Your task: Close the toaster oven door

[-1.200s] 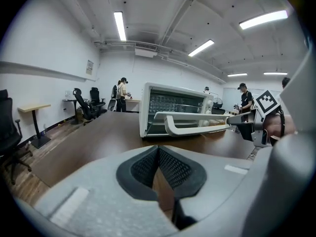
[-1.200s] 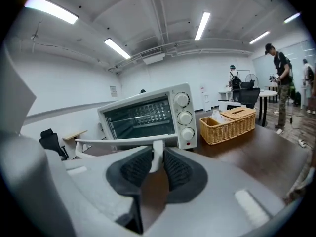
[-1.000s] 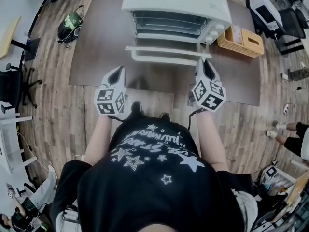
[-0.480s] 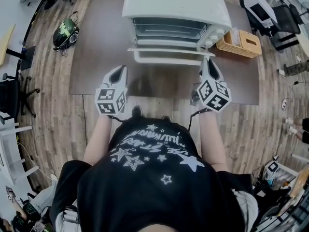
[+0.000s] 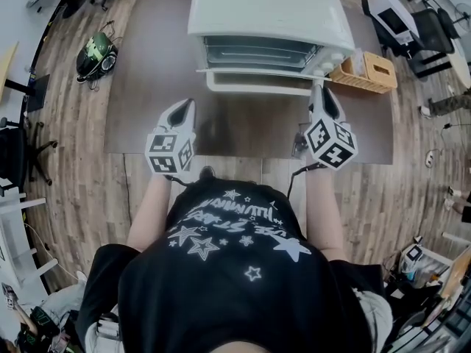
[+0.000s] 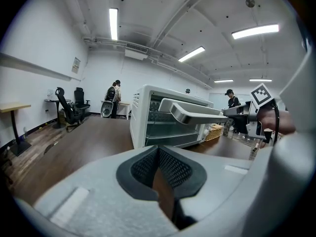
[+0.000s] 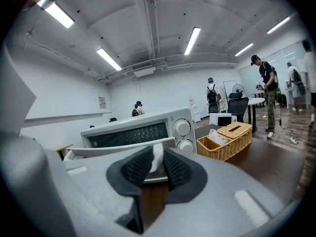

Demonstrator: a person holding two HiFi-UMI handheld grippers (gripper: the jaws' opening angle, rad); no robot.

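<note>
Toaster oven: the white toaster oven (image 5: 268, 9) stands toward the far edge of the brown table (image 5: 151, 87), about midway along it, with its front facing the person.
Door: the door (image 5: 254, 74) is partly open, neither flat nor shut. Its white handle (image 5: 257, 88) runs along the free edge on the person's side.
Right gripper: the right gripper (image 5: 321, 95) is at the handle's right end. Its own view shows a white piece of the handle between the dark pads, which are set narrow and pinch it.
Left gripper: the left gripper (image 5: 184, 109) is over bare table near the near edge, well apart from the oven. Its pads are together at the tips, with only brown table showing behind them.
Head view only: it shows both grippers at once, and a wicker basket (image 5: 366, 68) just beside the oven's right side.
Left gripper view only: it shows the door from the side, tilted up off level, with the right gripper reaching in at the handle's end.
Right gripper view only: it shows two round knobs (image 7: 181, 127) on the oven's front right, and people standing in the room behind.
</note>
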